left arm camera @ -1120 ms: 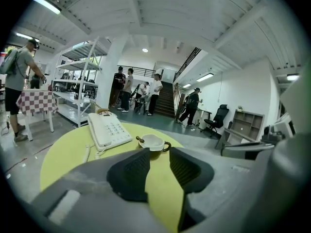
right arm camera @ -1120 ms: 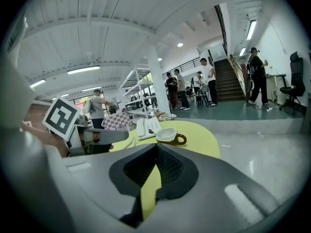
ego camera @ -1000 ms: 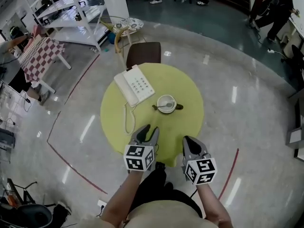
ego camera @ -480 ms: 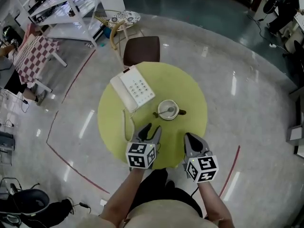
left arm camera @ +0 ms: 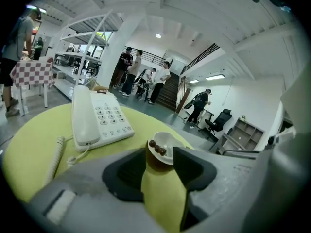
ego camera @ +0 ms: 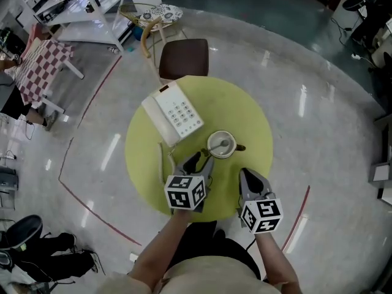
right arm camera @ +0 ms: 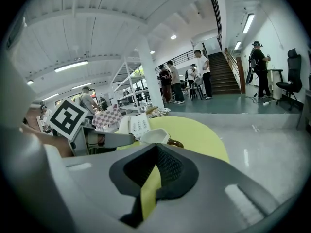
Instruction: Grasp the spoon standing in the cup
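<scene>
A white cup stands on the round yellow table, with a metal spoon resting inside it. My left gripper is just short of the cup on its near-left side. Its jaws are opening and nothing is between them. In the left gripper view the cup shows close ahead, just beyond the gap in the left gripper. My right gripper hovers at the table's near edge, to the cup's right and shut on nothing. In the right gripper view, the cup lies beyond the right gripper.
A white desk phone with a coiled cord lies on the table's left half. A brown chair stands at the far side. A checkered table and white shelving are at the far left. Several people stand in the background.
My left gripper has moved forward, closer to the cup, and its jaws have spread wider. The right gripper has kept its place near the table's edge.
</scene>
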